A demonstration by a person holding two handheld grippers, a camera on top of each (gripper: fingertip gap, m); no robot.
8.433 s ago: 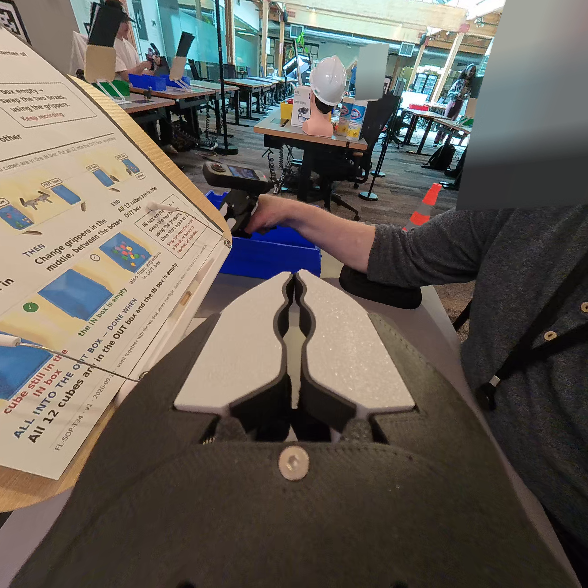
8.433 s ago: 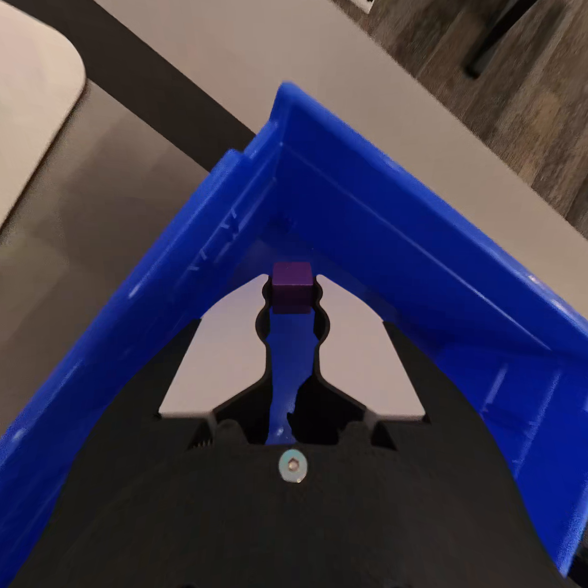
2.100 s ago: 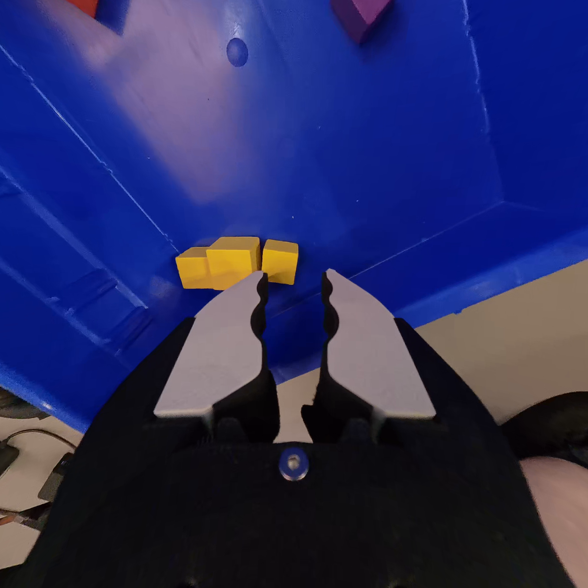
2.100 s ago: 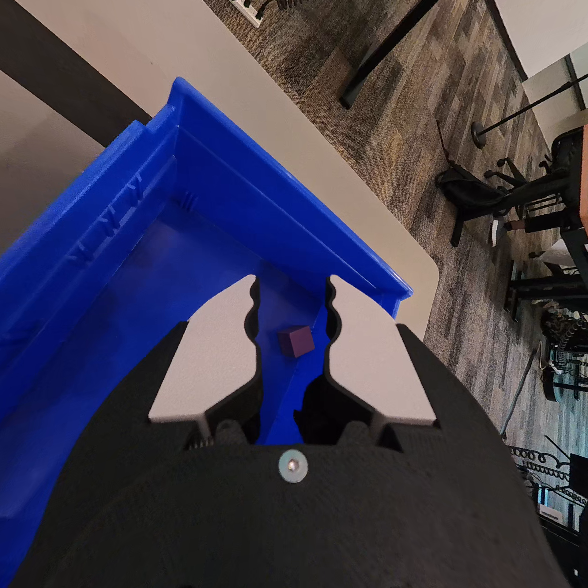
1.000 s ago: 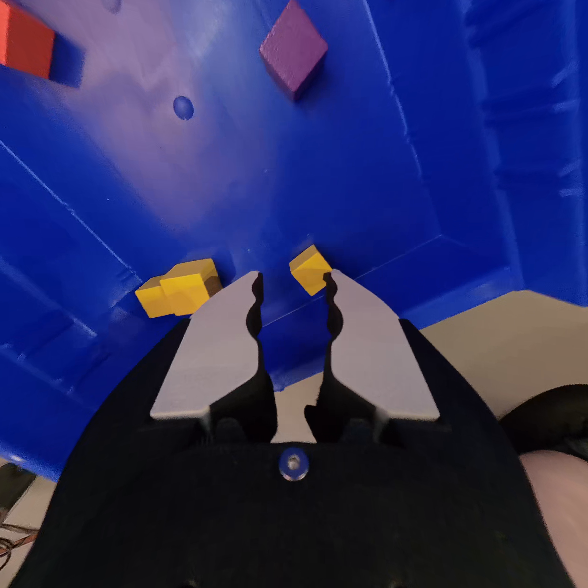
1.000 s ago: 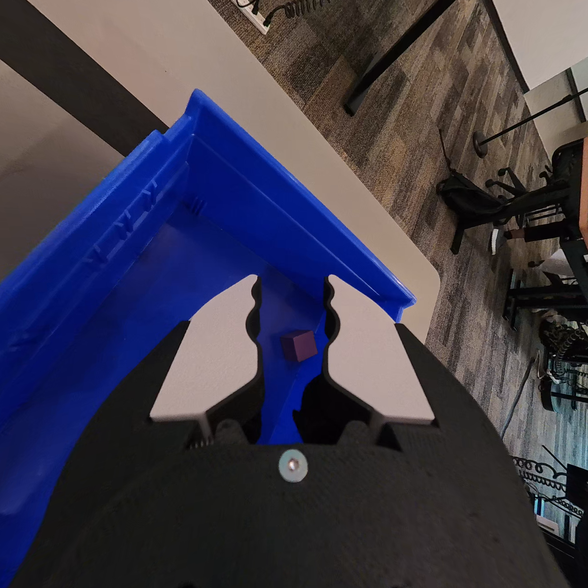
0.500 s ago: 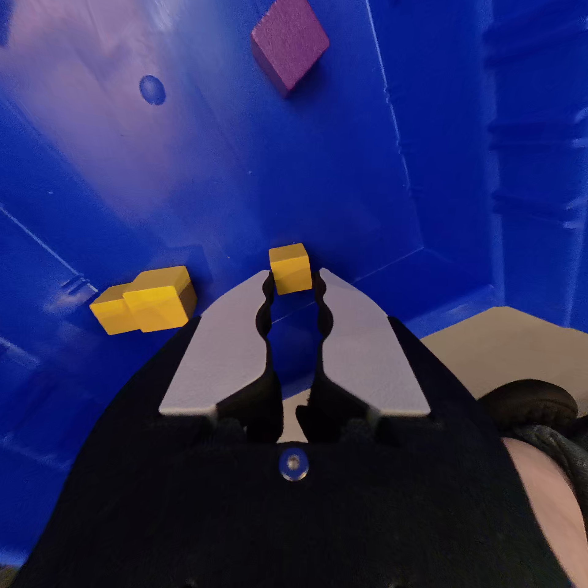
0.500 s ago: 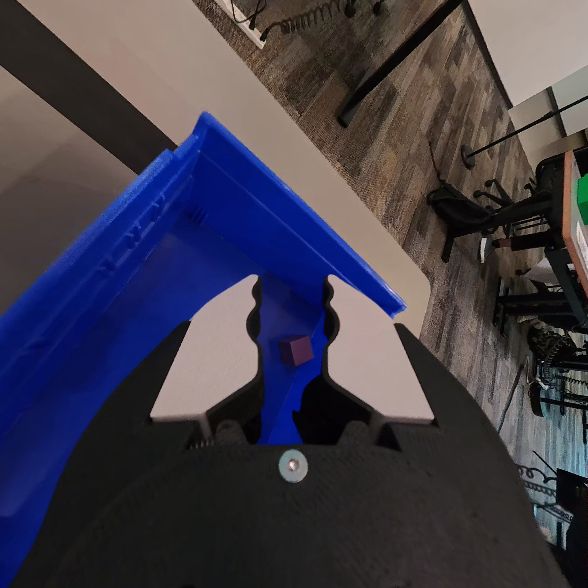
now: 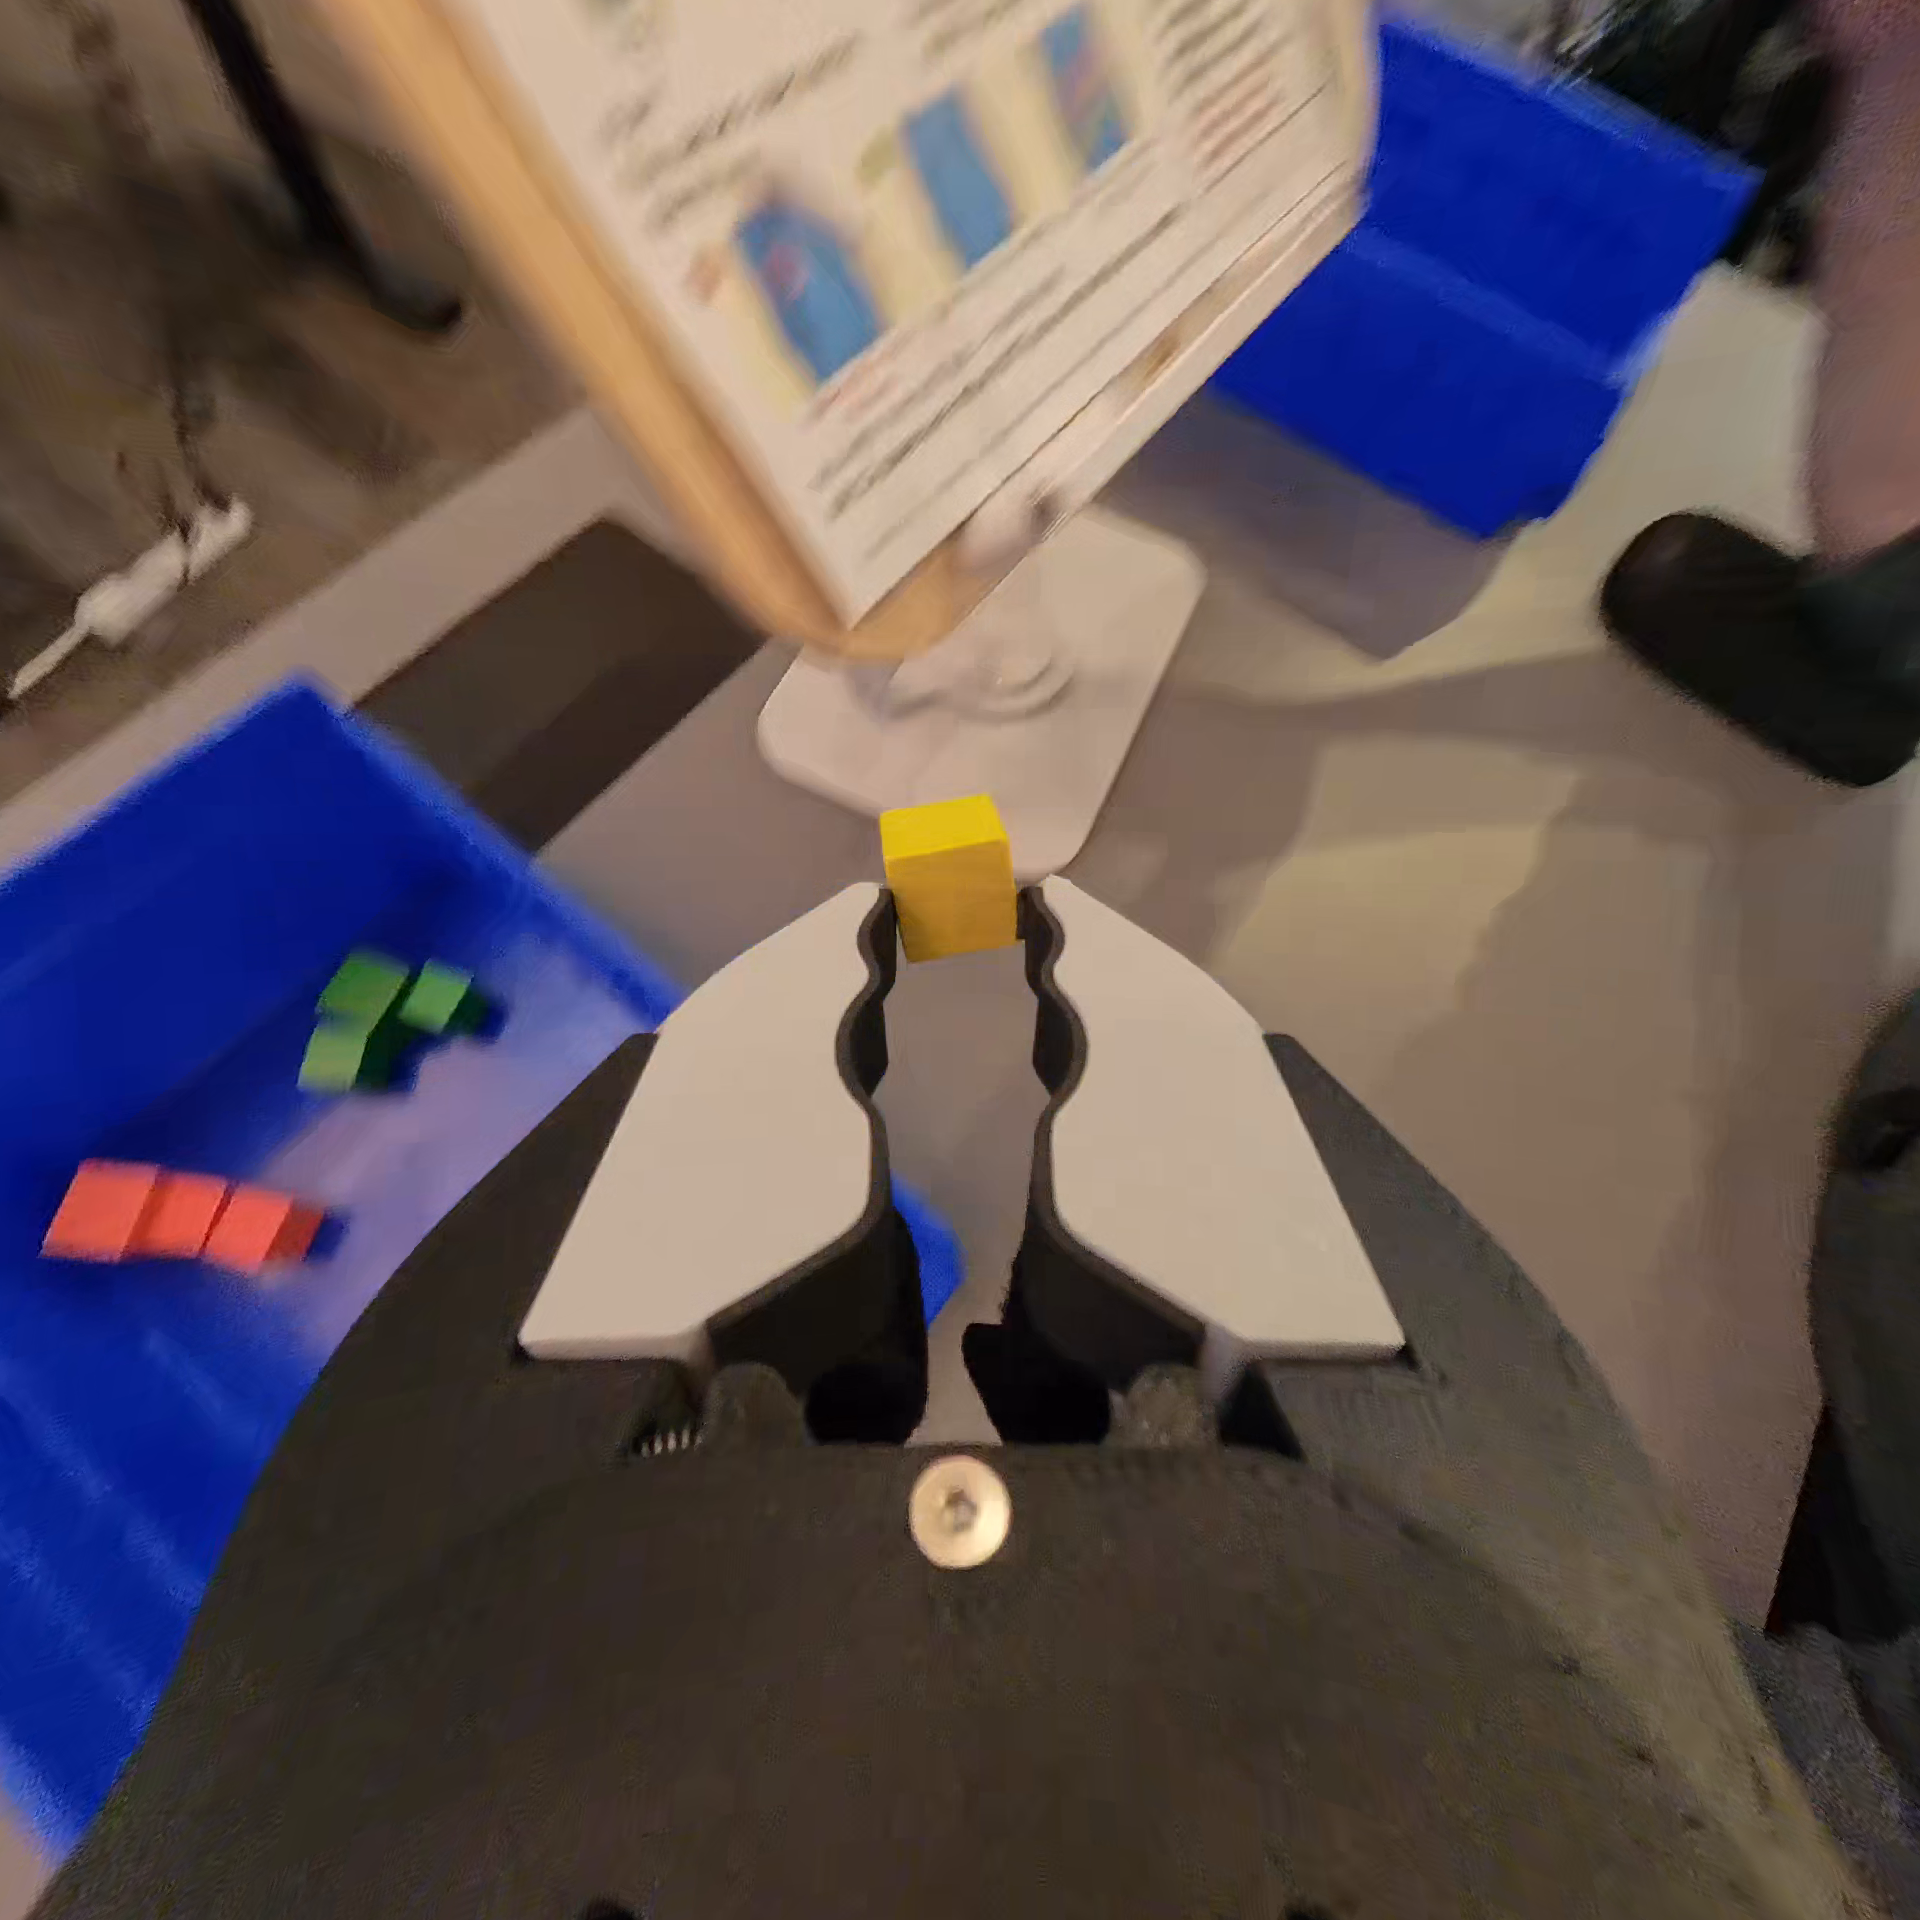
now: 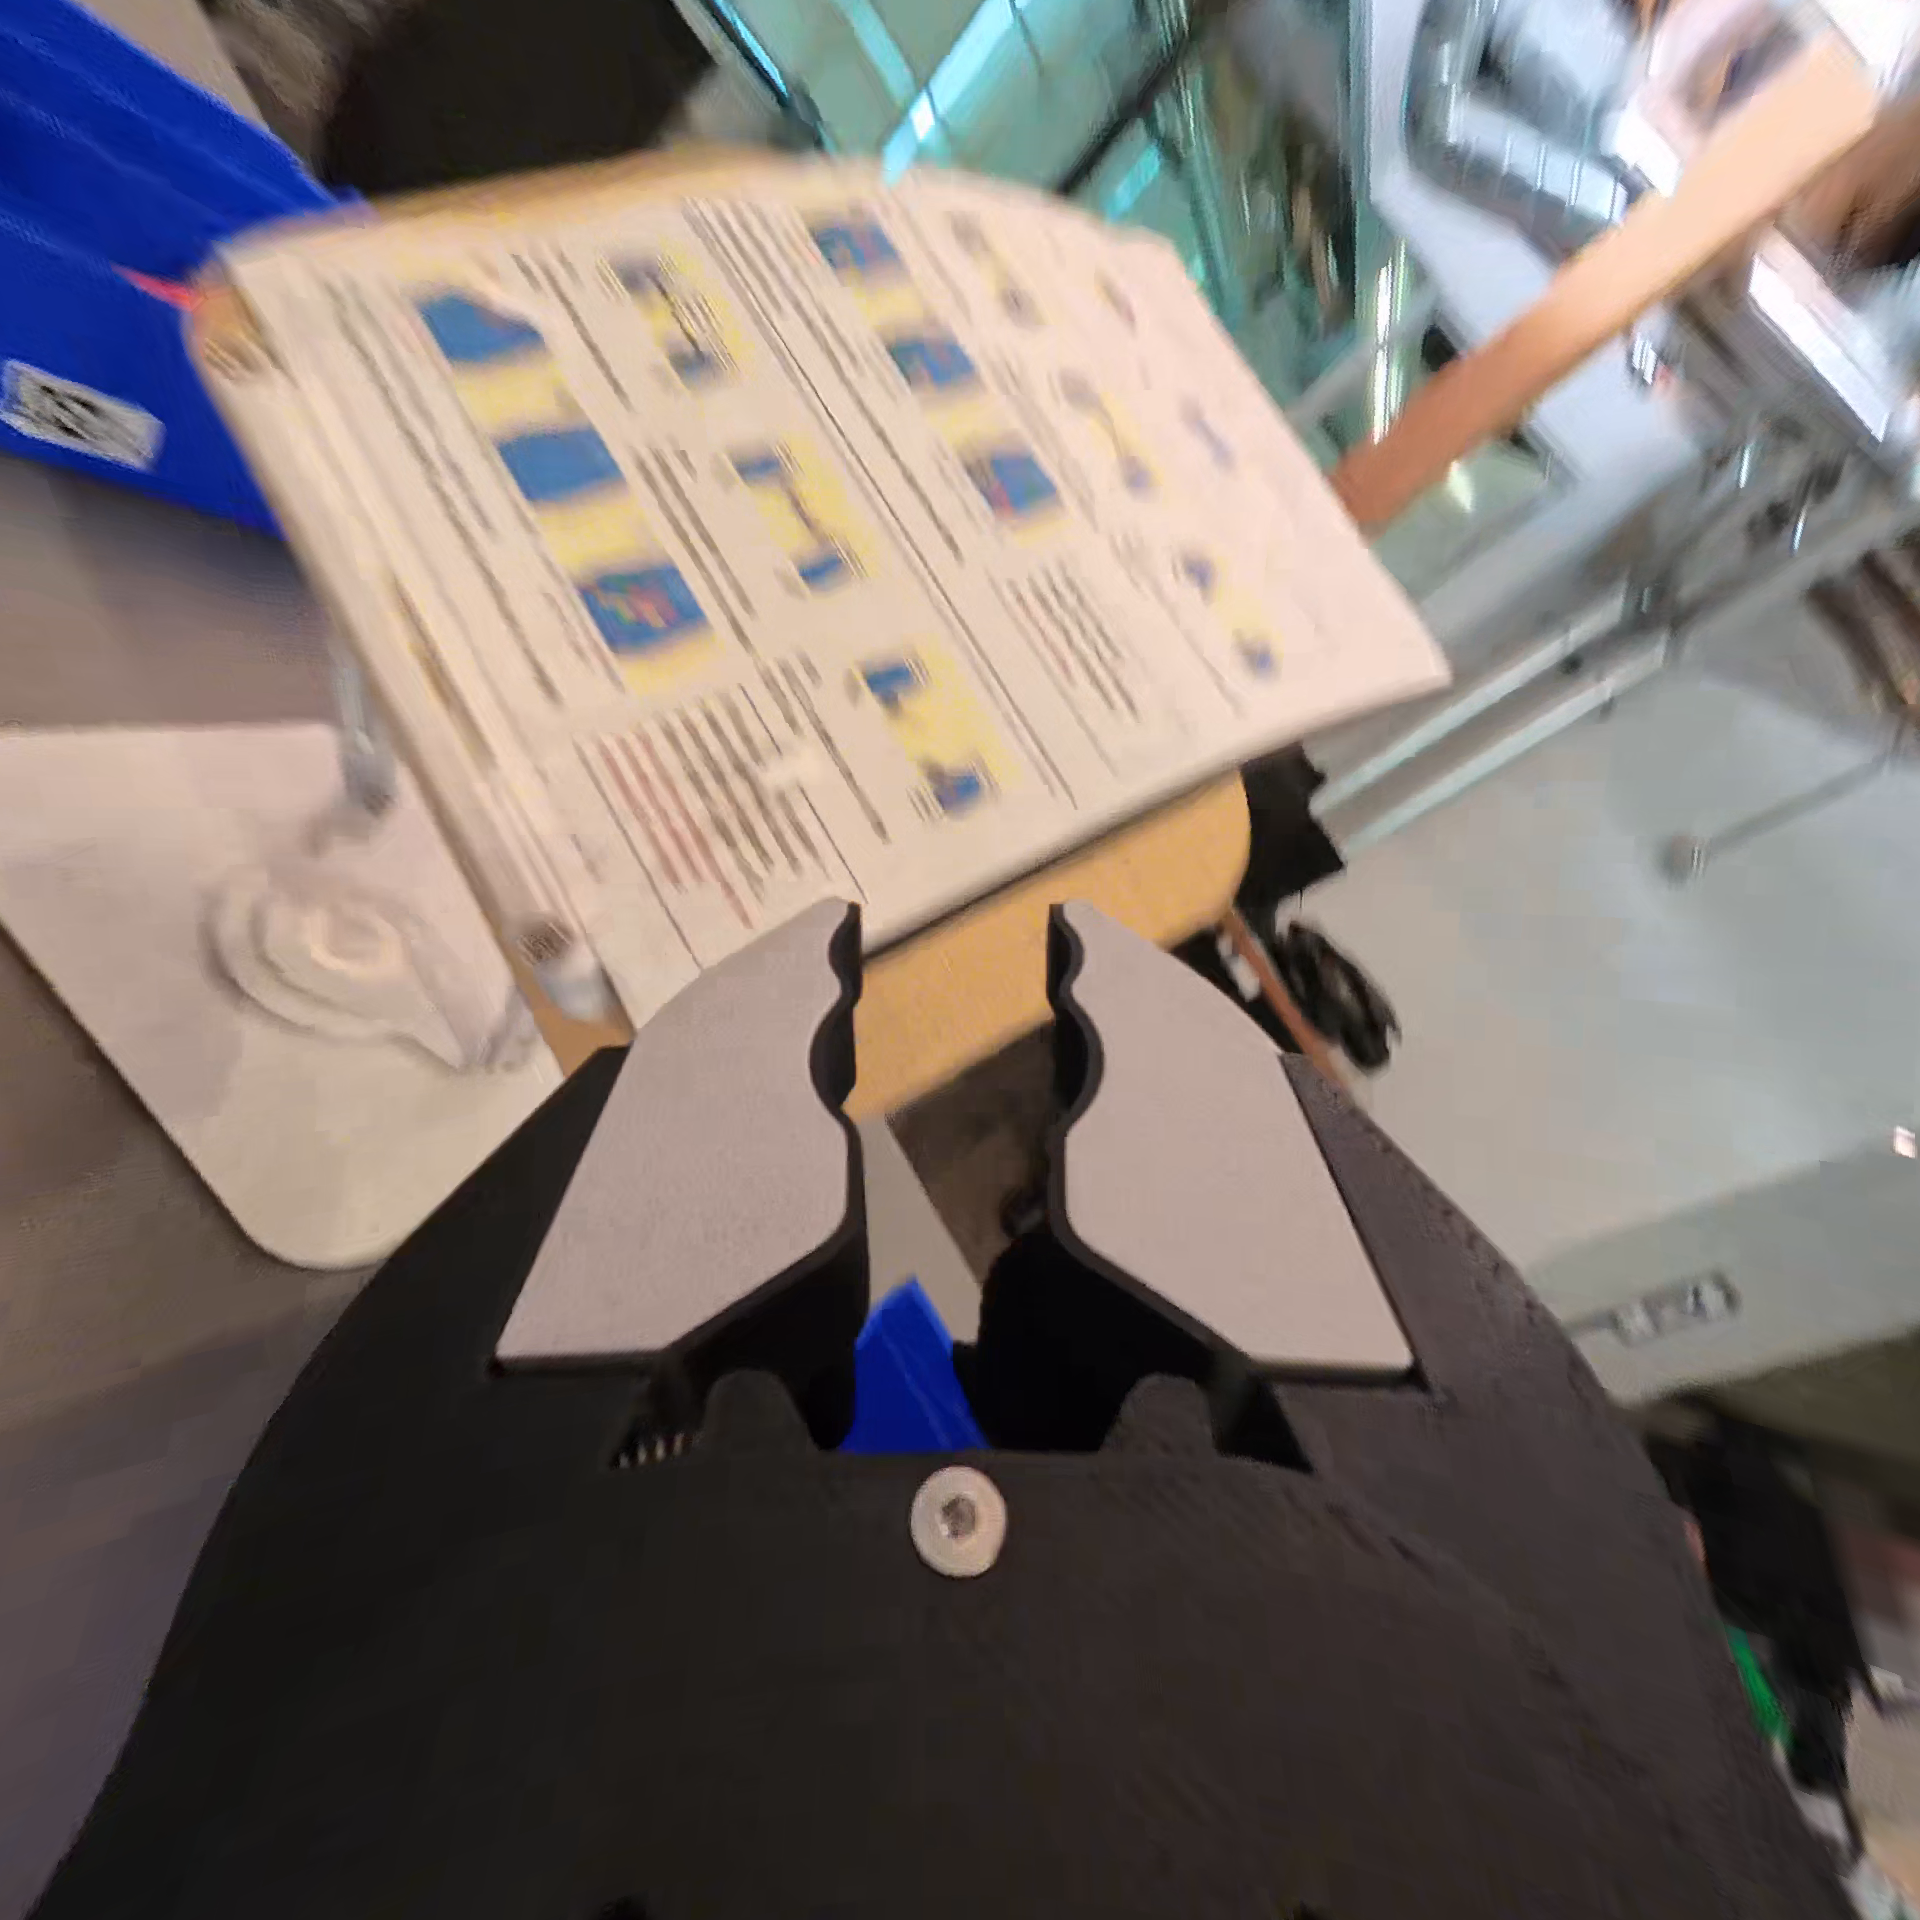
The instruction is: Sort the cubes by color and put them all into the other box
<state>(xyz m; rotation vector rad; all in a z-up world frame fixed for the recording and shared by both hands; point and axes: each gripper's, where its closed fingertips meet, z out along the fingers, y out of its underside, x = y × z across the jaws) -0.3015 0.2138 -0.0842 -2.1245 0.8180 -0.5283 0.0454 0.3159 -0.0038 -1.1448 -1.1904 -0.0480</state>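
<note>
A yellow cube (image 9: 948,878) rides at the very tips of the left gripper (image 9: 956,920), both pads pressed on opposite flat faces, roughly half the block sticking out past the fingertips (image 9: 1081,935) – carried in the air over the grey table (image 9: 1455,935), just in front of the white base of a document stand (image 9: 1039,665). The cube looks like painted wood: small, light, rigid, w/ smooth faces that could slide if squeezed off-centre; nothing fragile about it. Best hold is square across two parallel faces, as here, though a deeper seat in the pads would likely be safer than this tip pinch. To the left, the near blue box (image 9: 208,831) already has a green cluster (image 9: 384,1018) & a row of red cubes (image 9: 182,1226) on its floor, each colour grouped apart. A second blue box (image 9: 1475,343) sits behind the stand, far right. The right gripper (image 10: 954,935) points at the instruction sheet (image 10: 779,499) on the stand's board – fingers spread, nothing between them. Both views are motion-blurred, so fine detail is unclear
</note>
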